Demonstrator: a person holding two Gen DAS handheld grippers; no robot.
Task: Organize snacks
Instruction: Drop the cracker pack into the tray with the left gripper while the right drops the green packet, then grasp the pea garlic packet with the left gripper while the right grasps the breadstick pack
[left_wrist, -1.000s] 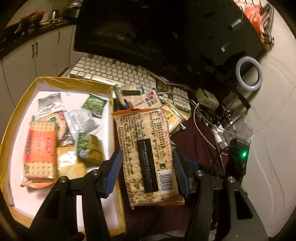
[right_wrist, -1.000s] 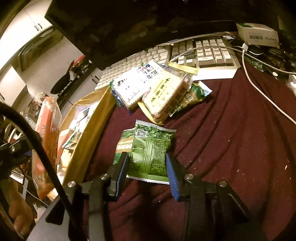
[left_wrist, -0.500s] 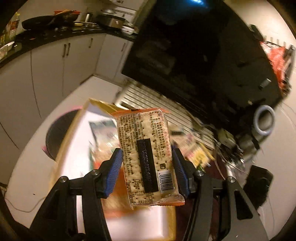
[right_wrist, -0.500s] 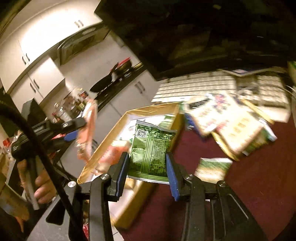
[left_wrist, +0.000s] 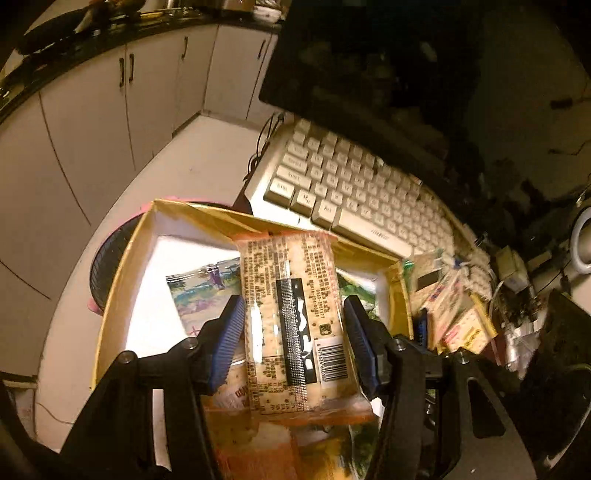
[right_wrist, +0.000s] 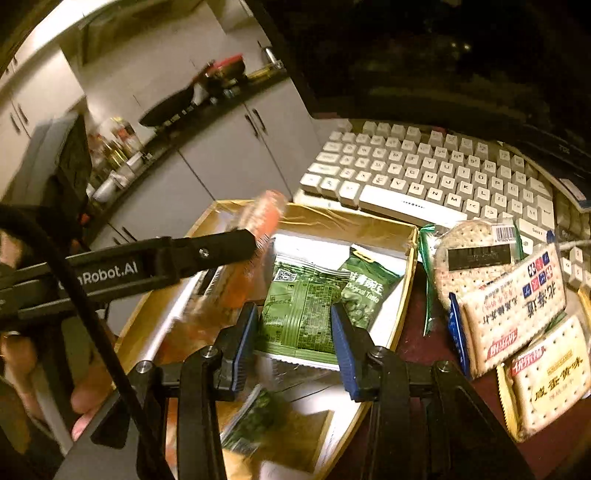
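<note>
My left gripper (left_wrist: 293, 317) is shut on a long cracker packet (left_wrist: 288, 258) with orange ends and holds it upright above the gold-rimmed box (left_wrist: 207, 216). My right gripper (right_wrist: 292, 314) is shut on a green snack packet (right_wrist: 295, 291), also hanging over the box (right_wrist: 332, 221). In the right wrist view the left gripper's black finger (right_wrist: 207, 253) crosses from the left, with the orange end of its packet (right_wrist: 264, 218) blurred. A second green pea packet (right_wrist: 365, 291) lies in the box, with more packets on its white floor (left_wrist: 207, 291).
Several cracker packs (right_wrist: 513, 310) lie on the maroon cloth (right_wrist: 413, 354) right of the box. A white keyboard (left_wrist: 351, 184) sits just behind the box, under a dark monitor (left_wrist: 406, 74). White cabinets (left_wrist: 92, 122) stand far left. A person's hand (right_wrist: 85, 402) is at lower left.
Both grippers have swung left from over the maroon cloth to over the gold box, each carrying its packet. The snack pile now lies to their right.
</note>
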